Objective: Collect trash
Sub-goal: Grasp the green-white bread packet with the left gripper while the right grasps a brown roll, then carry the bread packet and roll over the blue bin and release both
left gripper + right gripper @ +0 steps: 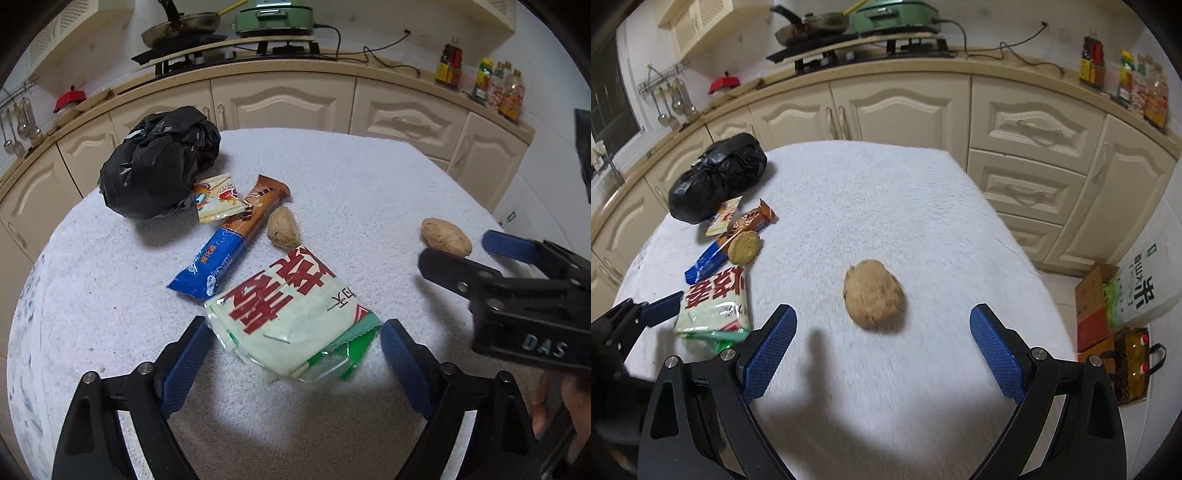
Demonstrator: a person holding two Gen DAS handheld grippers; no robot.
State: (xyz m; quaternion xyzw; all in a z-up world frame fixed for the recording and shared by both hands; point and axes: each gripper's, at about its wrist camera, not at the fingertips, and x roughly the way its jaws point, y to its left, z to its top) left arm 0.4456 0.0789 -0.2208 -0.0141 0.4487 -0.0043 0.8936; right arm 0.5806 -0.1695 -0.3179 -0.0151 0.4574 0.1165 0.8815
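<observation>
White fleece covers the desk [871,206], and the trash lies scattered over it. The left gripper [293,345] has its fingers spread on either side of a pale green packet with red lettering [291,314]; the blue pads flank the packet's near end without pressing it, so nothing is held yet. The right gripper [882,334] is wide open and empty, its fingers framing a brown lump [873,297] that lies just ahead of them on the fleece. A second brown lump [282,230] sits beside a blue and brown wrapper [229,247], with a small yellow sachet [218,203] touching a tied black bag [159,166] at the far left.

The packet looks slack and slippery, so a pinch on its crinkled corner could likely let it slide out or drag it into the wrapper. The fleece pile might catch a pad coming in low. The two grippers work close together and could knock each other, since the right one already crosses the left wrist view.

What the lumps are stays unclear; the nearer one is motion-blurred in the right wrist view. The packet's near edge is partly lost in glare, and no bin or open bag for the trash is visible.
</observation>
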